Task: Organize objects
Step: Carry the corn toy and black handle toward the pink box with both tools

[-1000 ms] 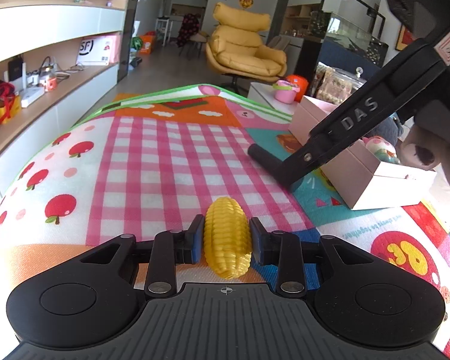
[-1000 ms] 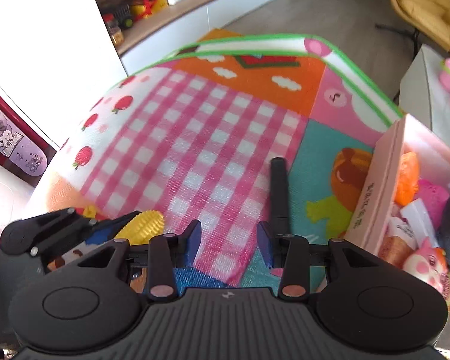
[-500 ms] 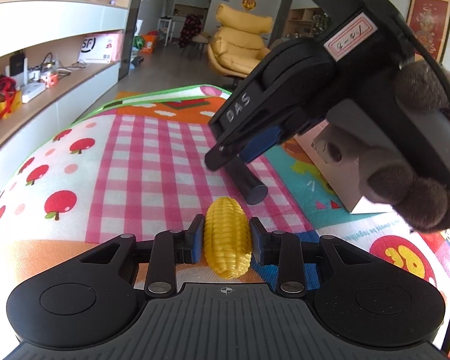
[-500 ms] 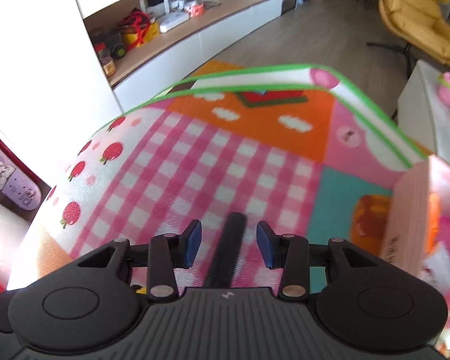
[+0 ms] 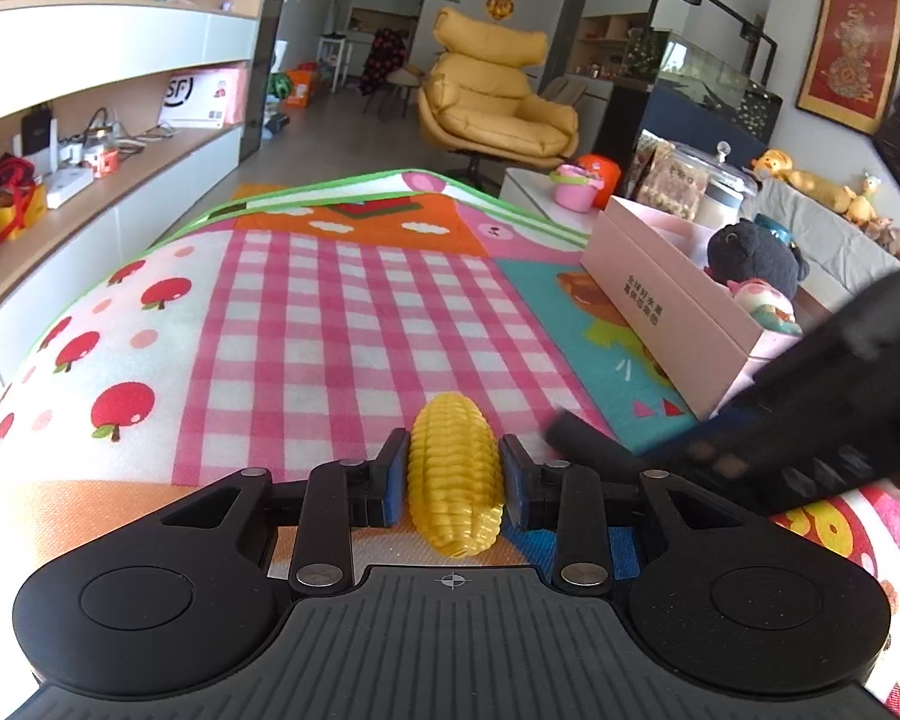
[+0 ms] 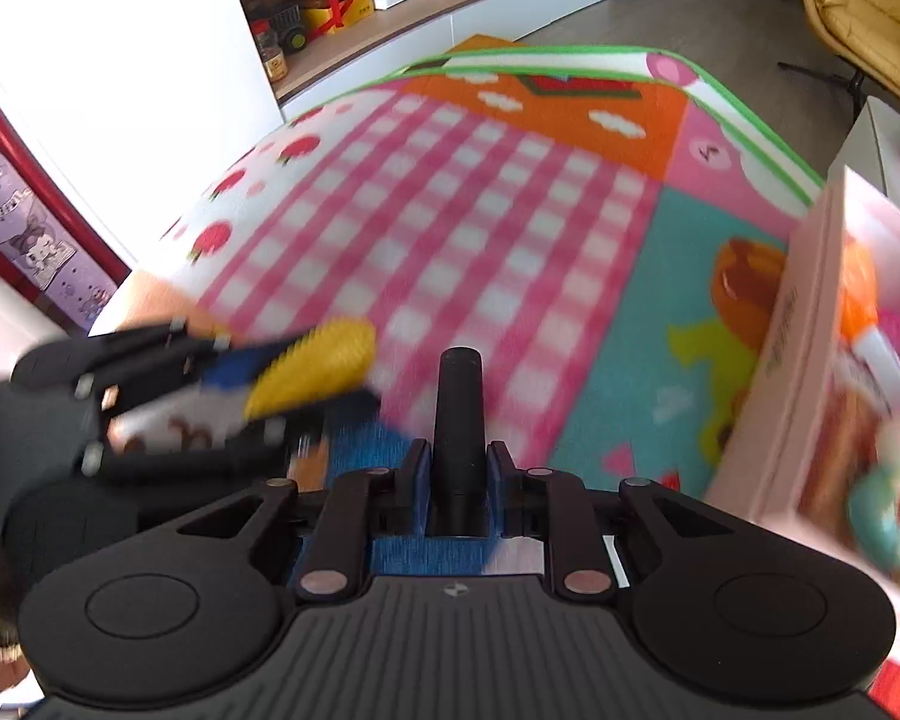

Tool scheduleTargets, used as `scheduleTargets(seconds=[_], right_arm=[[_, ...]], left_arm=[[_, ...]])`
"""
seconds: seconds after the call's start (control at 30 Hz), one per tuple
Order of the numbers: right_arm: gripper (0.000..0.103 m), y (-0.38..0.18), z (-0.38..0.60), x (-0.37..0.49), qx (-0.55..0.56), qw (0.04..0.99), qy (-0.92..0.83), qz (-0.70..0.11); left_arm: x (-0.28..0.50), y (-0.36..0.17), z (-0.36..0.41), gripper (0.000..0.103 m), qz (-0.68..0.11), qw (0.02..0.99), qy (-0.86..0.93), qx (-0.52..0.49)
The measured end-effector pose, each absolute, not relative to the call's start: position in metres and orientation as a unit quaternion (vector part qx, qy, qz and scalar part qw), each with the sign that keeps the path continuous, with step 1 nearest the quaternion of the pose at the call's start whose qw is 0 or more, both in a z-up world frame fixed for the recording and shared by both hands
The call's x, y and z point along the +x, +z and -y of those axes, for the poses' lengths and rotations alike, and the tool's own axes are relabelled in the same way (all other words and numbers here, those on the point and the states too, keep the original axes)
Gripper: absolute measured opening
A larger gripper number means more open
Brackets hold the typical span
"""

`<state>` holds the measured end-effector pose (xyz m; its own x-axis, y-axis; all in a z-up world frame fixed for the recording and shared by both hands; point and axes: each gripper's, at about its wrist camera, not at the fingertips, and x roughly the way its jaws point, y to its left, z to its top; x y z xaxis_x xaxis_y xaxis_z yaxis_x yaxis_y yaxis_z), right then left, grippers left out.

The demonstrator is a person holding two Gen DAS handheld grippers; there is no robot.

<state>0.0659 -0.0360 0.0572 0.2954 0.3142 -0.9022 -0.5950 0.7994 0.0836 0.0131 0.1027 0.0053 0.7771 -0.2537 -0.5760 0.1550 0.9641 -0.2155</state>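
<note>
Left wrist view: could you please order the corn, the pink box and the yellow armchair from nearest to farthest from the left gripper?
1. Corn: held between the fingers of the left gripper.
2. Pink box: on the mat, ahead to the right.
3. Yellow armchair: beyond the mat's far edge, across the room.

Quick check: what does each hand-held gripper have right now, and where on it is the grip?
Left hand-held gripper: toy corn cob, clamped across its middle. Right hand-held gripper: black cylinder, pinched near its lower end.
</note>
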Motion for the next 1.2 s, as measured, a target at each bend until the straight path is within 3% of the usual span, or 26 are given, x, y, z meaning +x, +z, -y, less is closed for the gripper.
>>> scheduleTargets(seconds=[0.27,0.43,0.77,1.0,1.2], right_arm=[[0.019,0.056,0.084,0.014,-0.191,0.81,0.266,-0.487],[0.032,0.051,0.108,-0.001,-0.217,0.829,0.235,-0.459],[0.035,0.046,0.146,-0.008,-0.187,0.852,0.237,-0.429],[0.05,0.041,0.167,0.0,-0.151,0.879,0.205,-0.403],[0.071,0.042,0.187,0.008,-0.058,0.917,0.141,-0.37]], left_arm=[[0.015,0.014,-0.083,0.035,-0.337,0.931,-0.112,-0.09],[0.003,0.026,-0.048,0.035,-0.337,0.925,-0.155,-0.082],[-0.003,0.033,0.005,0.035,-0.353,0.915,-0.185,-0.057],[-0.004,0.032,0.009,0.035,-0.358,0.918,-0.169,-0.043],[-0.005,0.037,-0.004,0.035,-0.334,0.936,-0.109,-0.015]])
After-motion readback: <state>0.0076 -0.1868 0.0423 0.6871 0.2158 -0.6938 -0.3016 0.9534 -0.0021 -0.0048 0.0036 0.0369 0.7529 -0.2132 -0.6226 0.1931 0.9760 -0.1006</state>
